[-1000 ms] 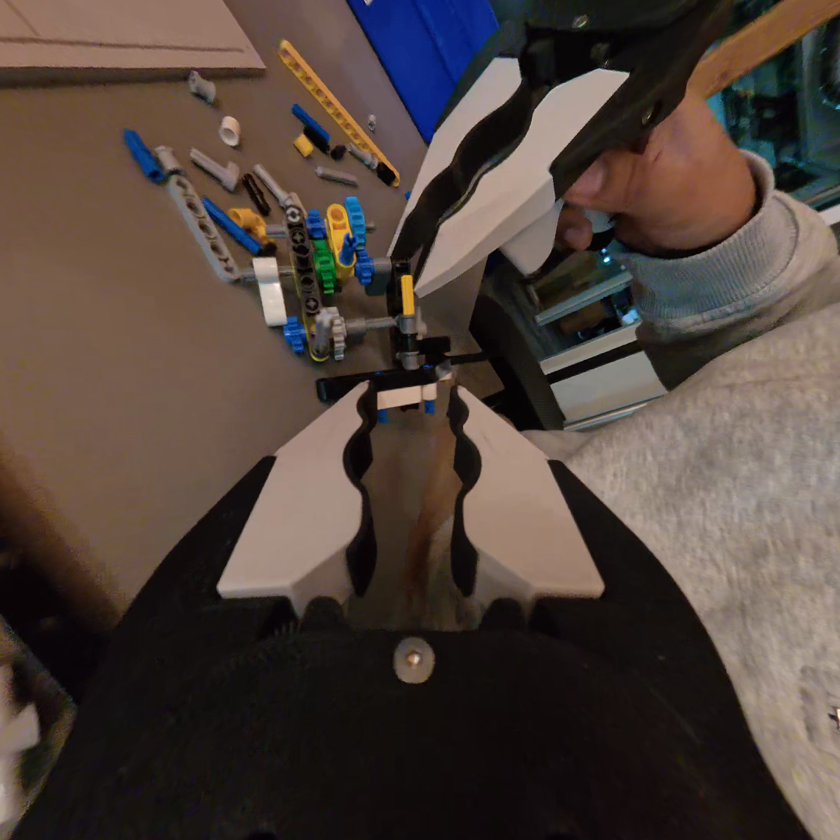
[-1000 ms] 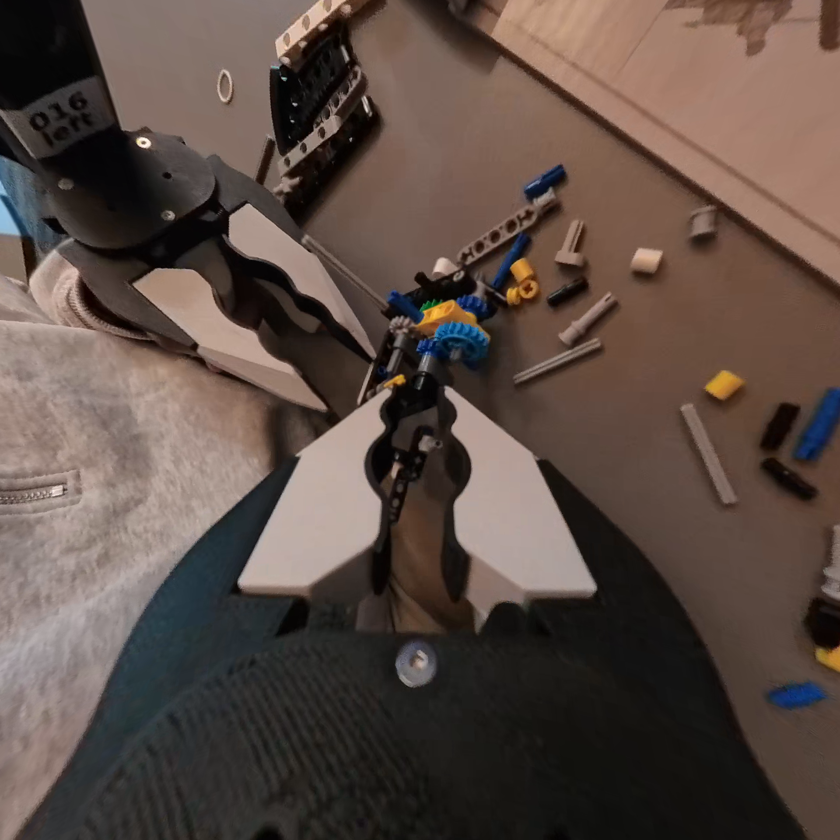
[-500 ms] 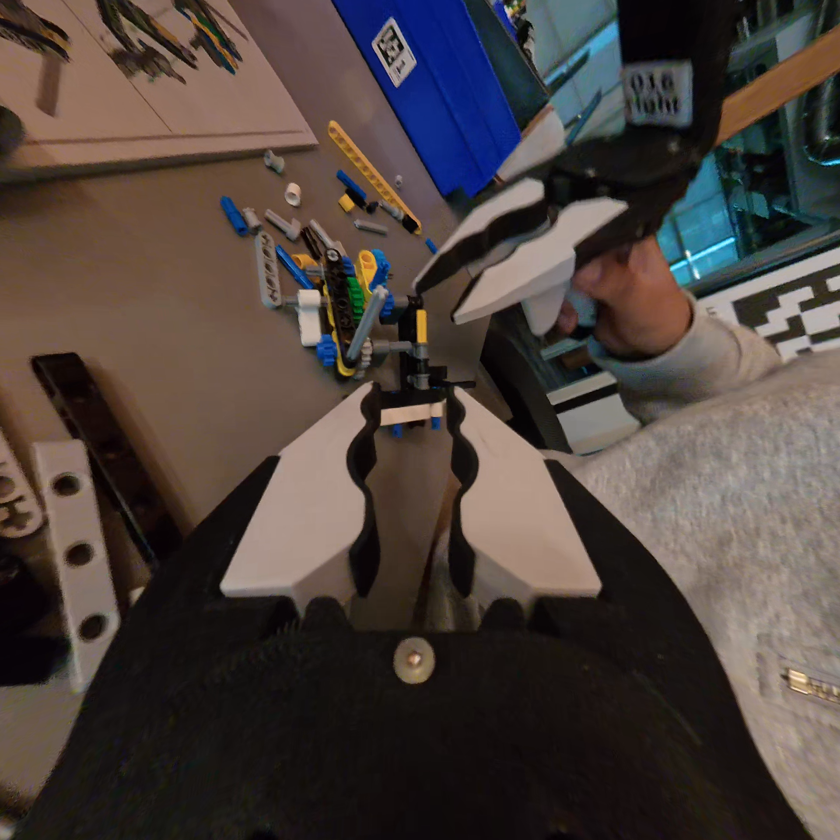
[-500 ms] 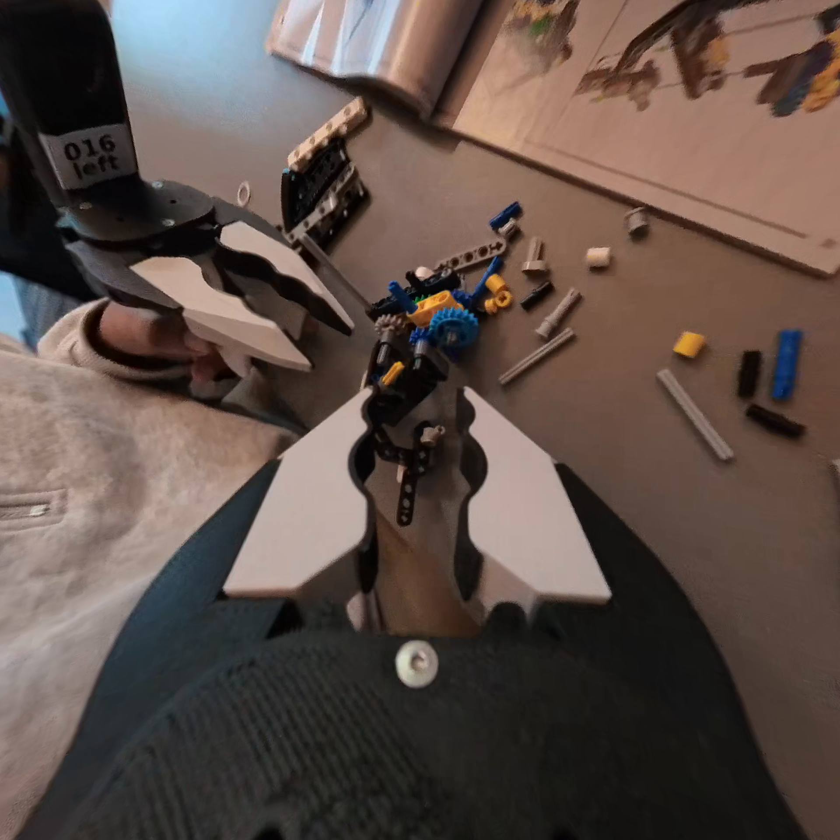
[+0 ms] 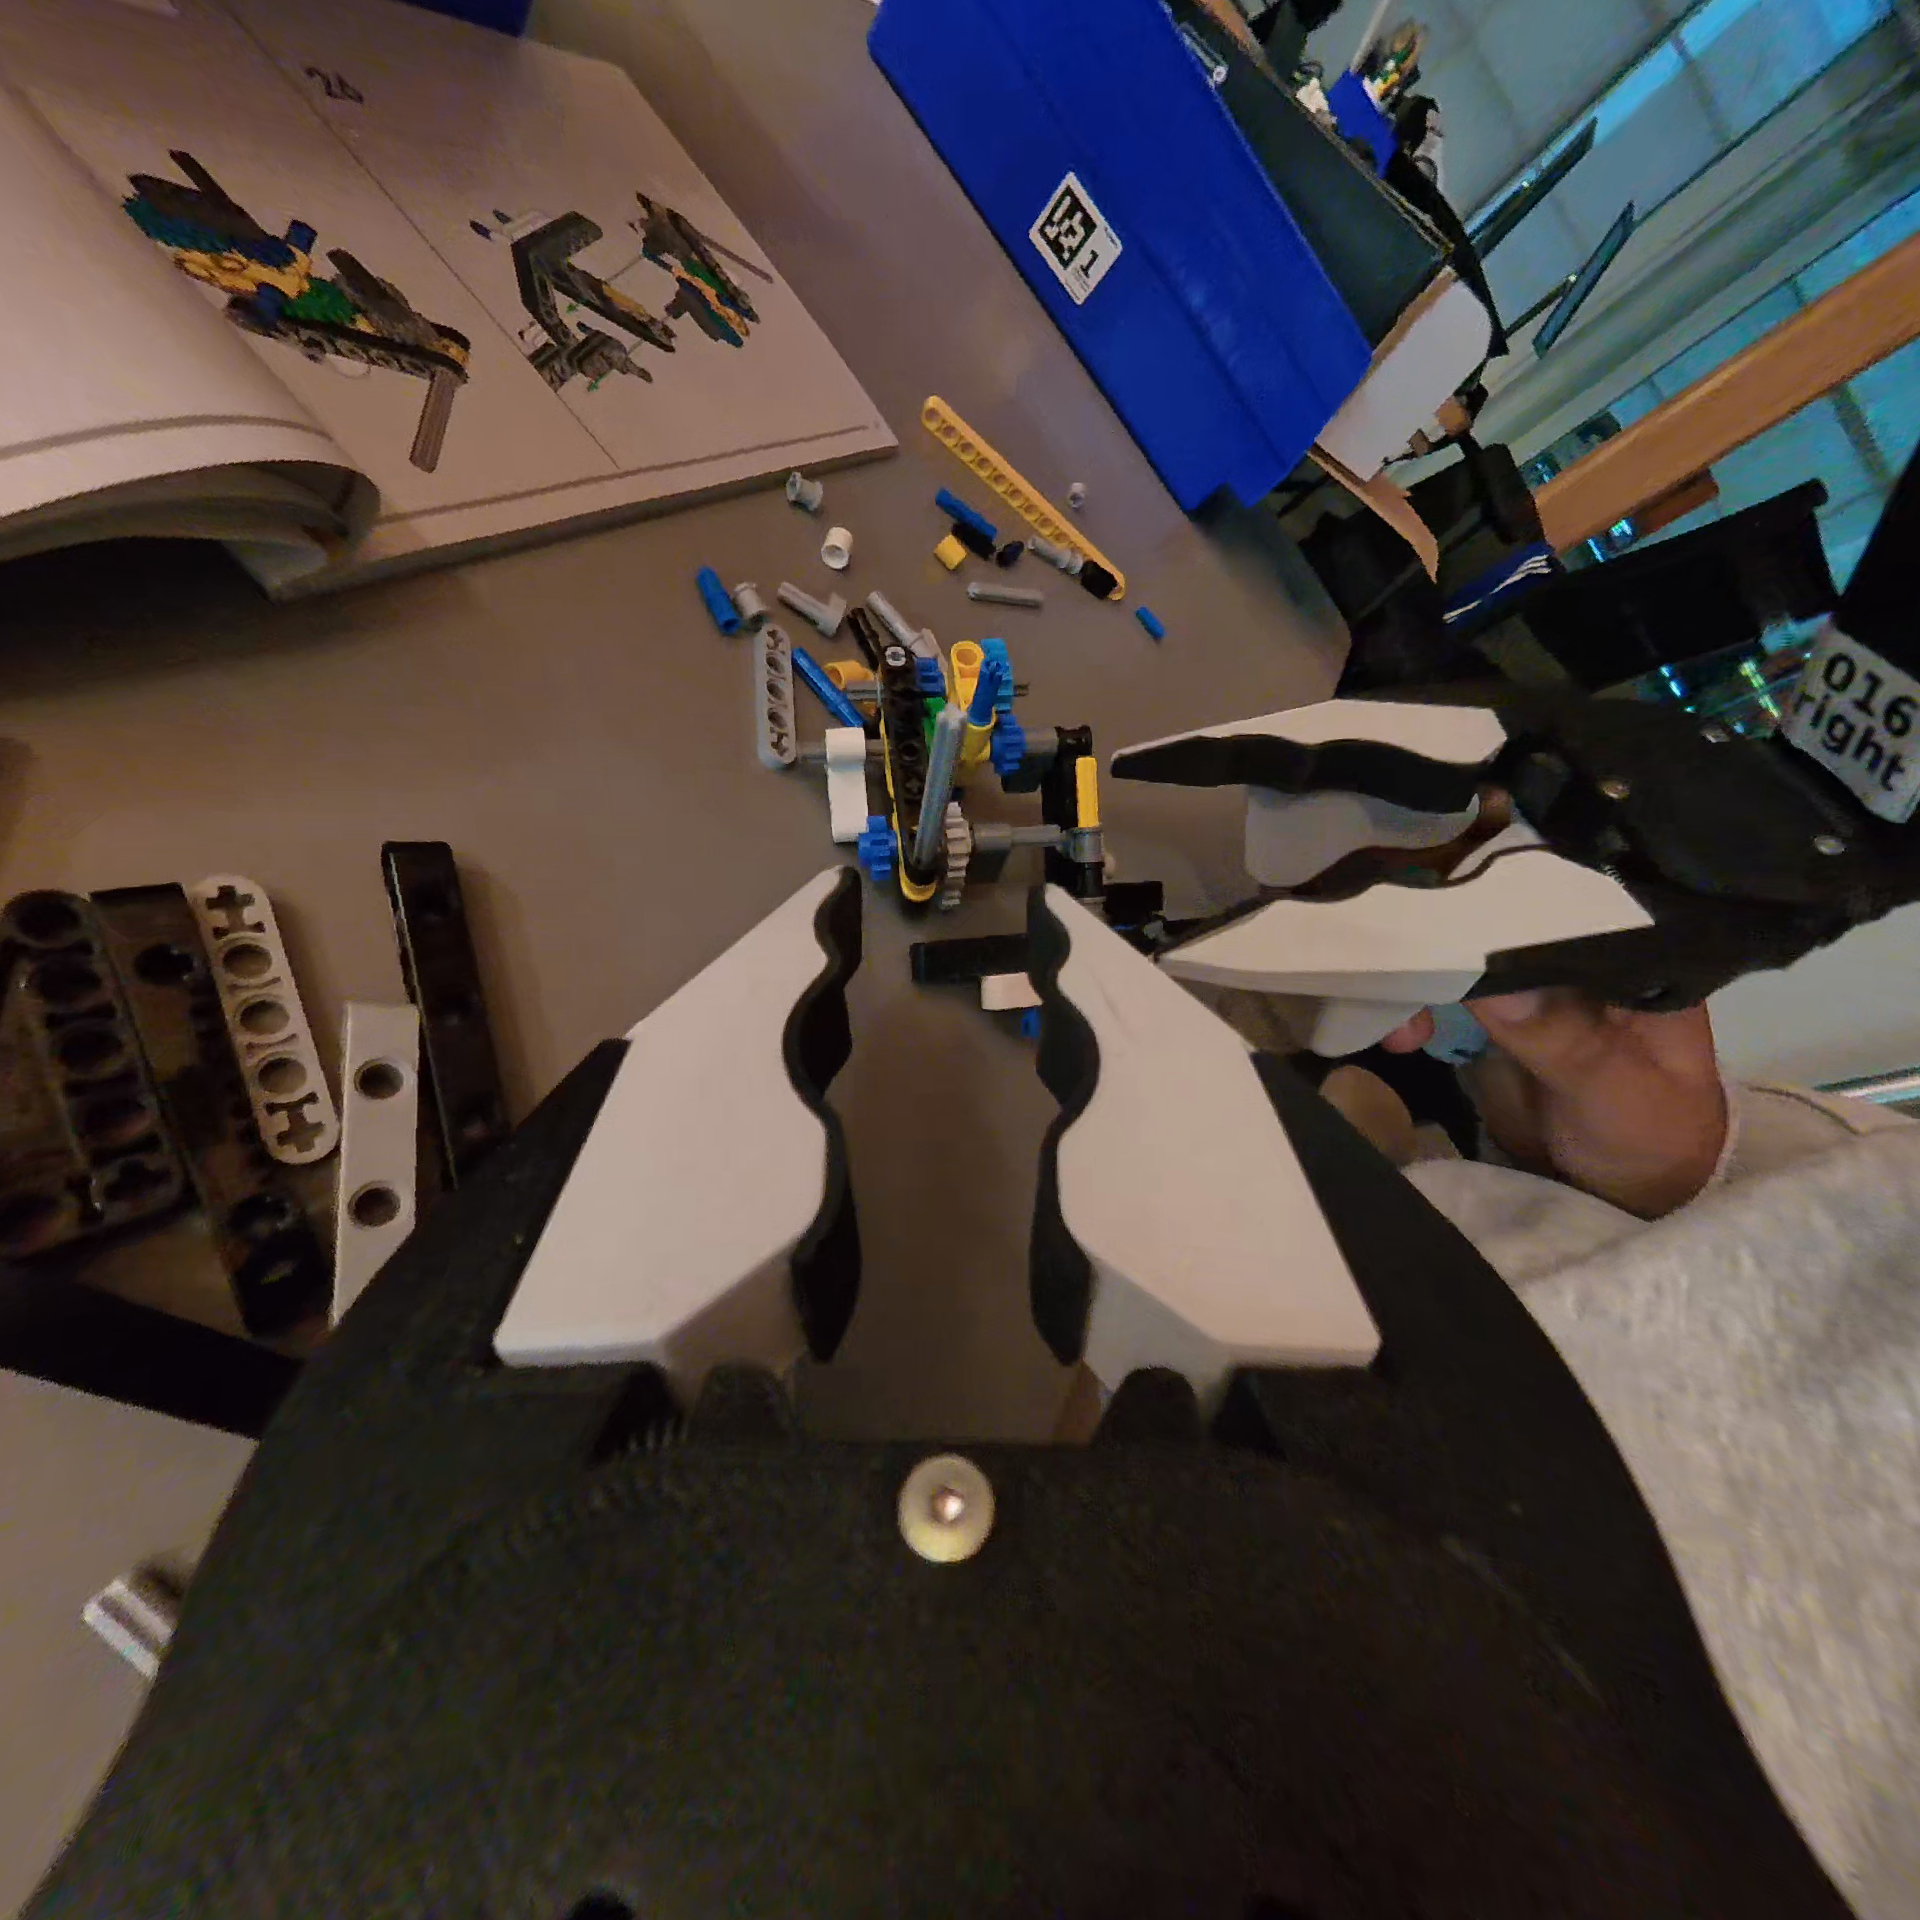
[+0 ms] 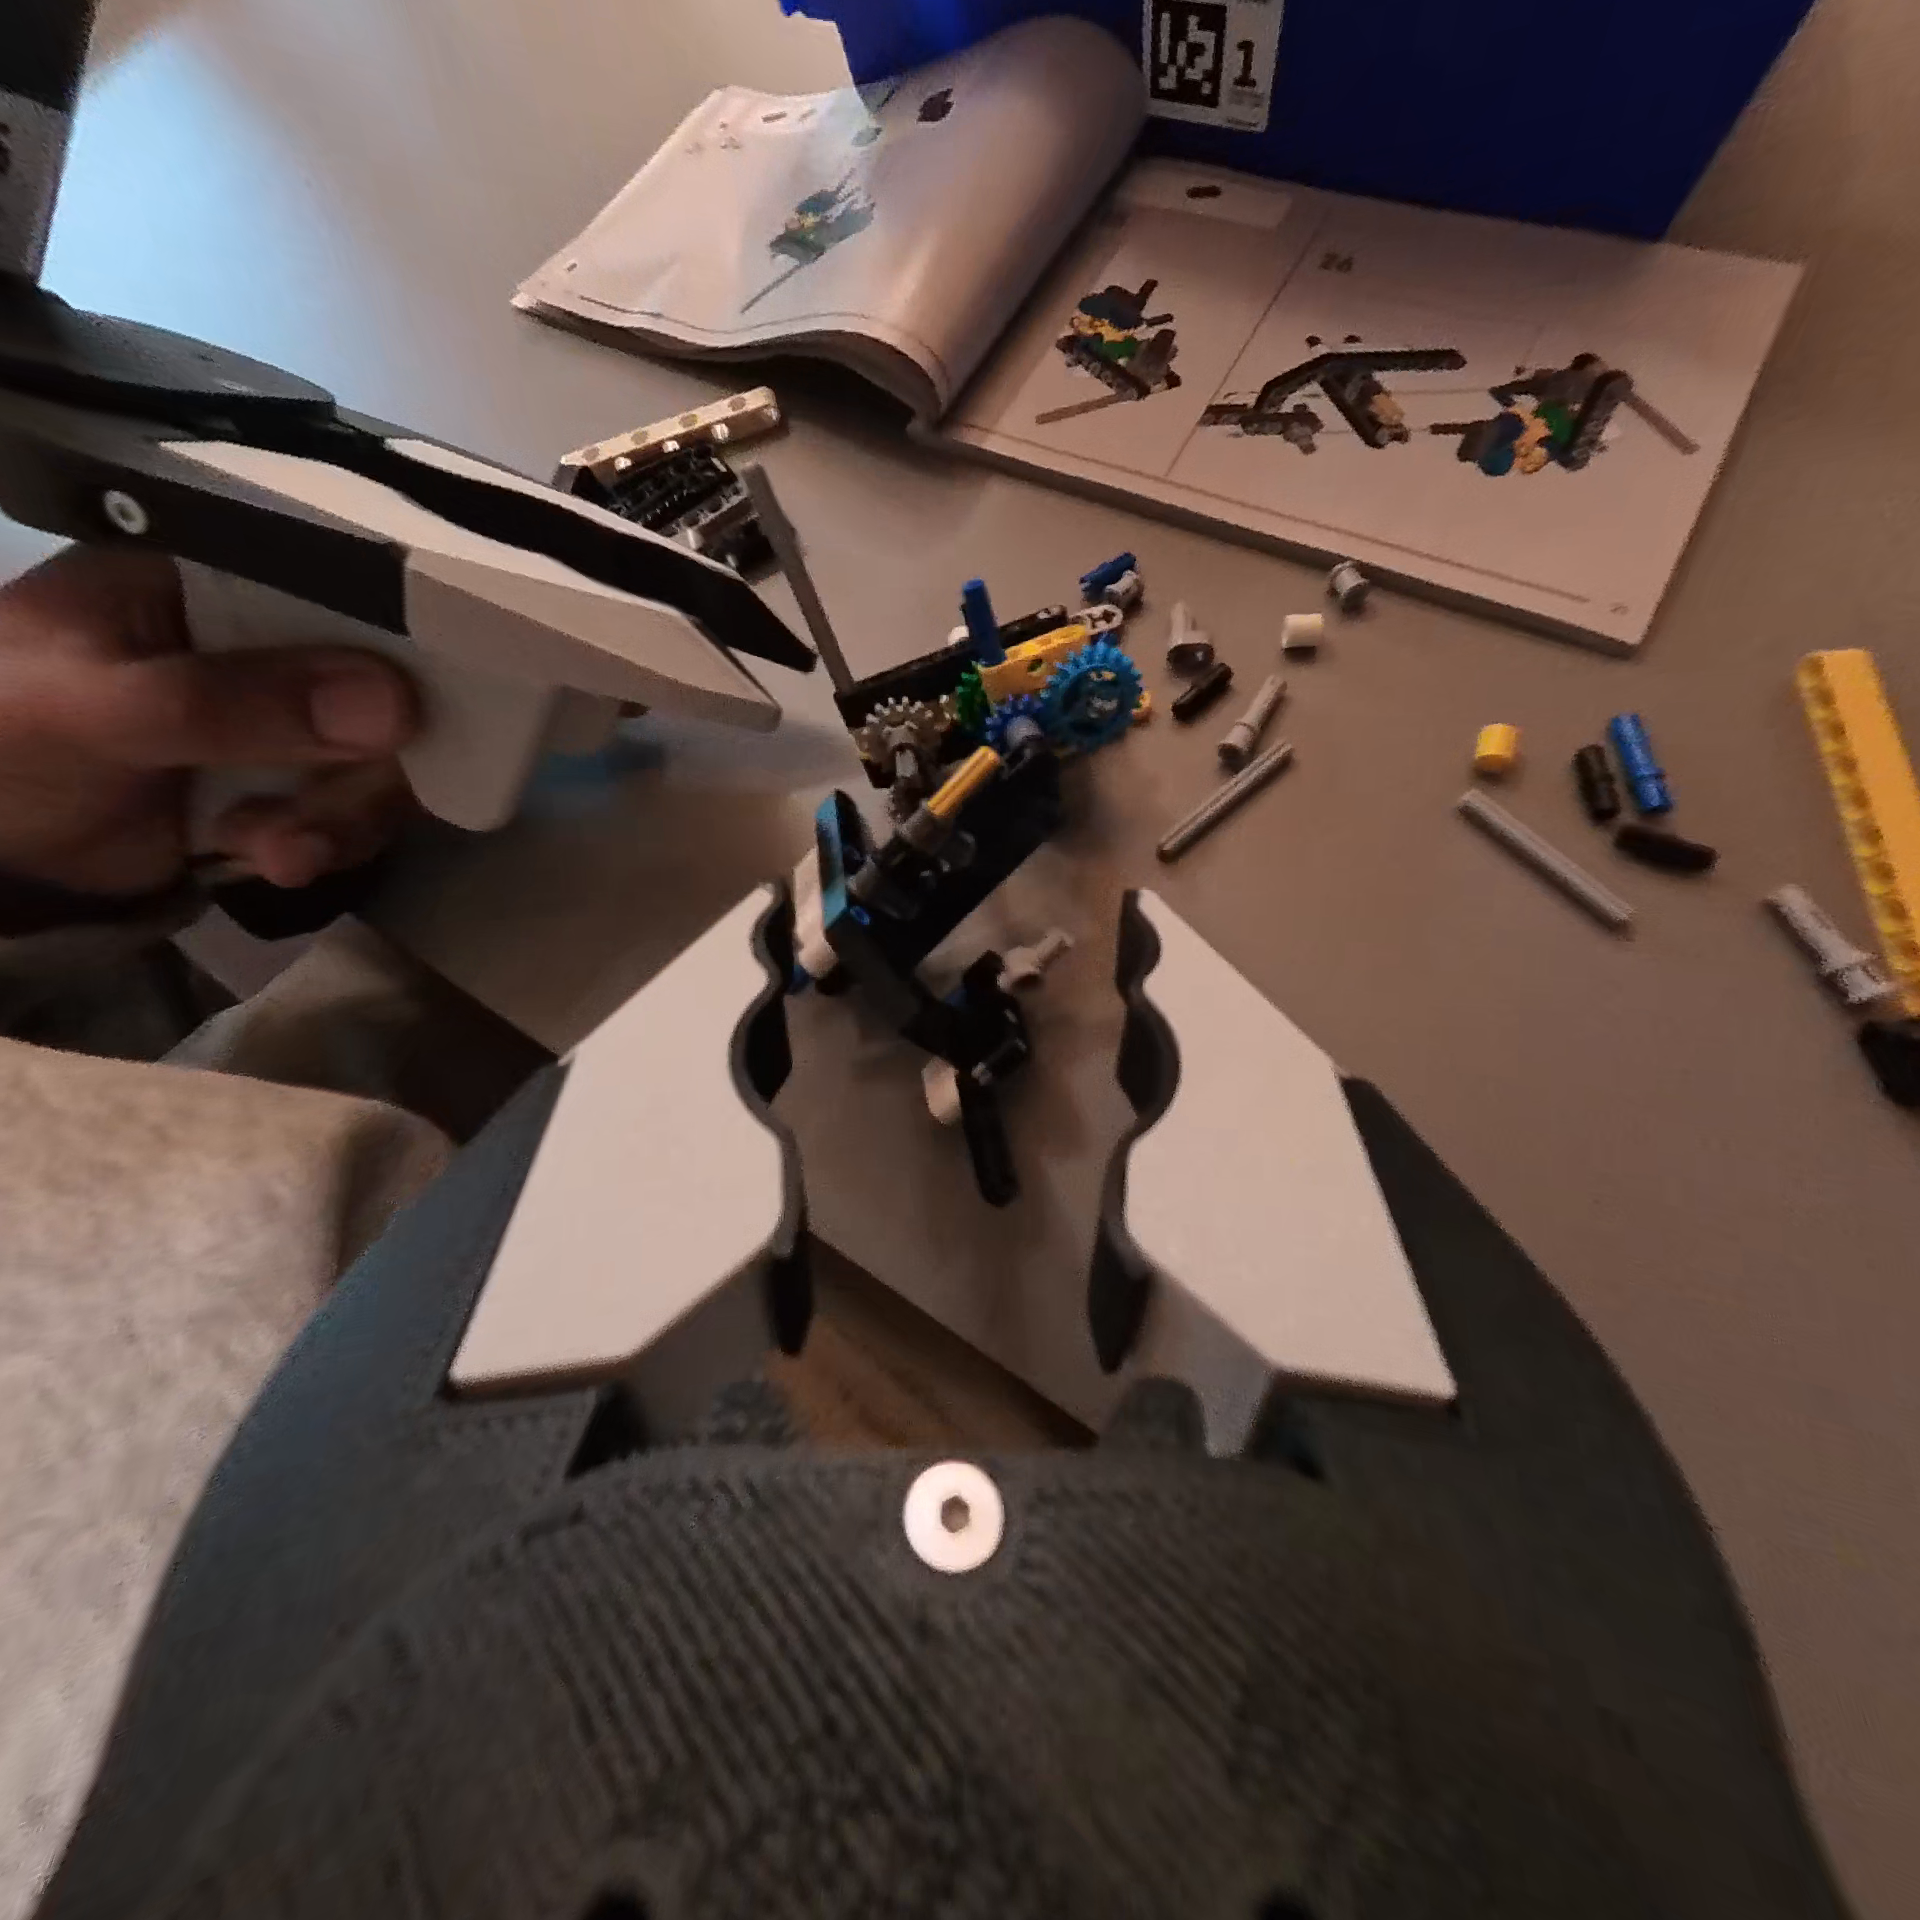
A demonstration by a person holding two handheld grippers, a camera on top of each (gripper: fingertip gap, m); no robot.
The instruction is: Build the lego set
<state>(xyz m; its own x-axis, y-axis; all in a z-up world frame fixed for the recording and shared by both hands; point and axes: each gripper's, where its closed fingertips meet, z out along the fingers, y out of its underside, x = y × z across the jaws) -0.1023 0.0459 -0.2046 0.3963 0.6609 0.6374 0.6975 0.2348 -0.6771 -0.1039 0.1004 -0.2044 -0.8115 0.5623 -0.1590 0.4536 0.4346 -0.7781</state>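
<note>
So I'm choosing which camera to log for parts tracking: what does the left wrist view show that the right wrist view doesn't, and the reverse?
Only the left wrist view shows the dark and white beams lying flat at its left edge, and the room beyond the table. Only the right wrist view shows the long grey axle and the booklet's curled left pages. Both show the half-built model, the open booklet, the blue box, the yellow beam, and both grippers open: left gripper, right gripper.

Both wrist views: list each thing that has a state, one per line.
left hand-held gripper: open, holding nothing.
right hand-held gripper: open, holding nothing.
lego assembly: part-built, resting on the table.
instruction booklet: open, flat.
loose lego pieces: scattered, unattached.
</note>
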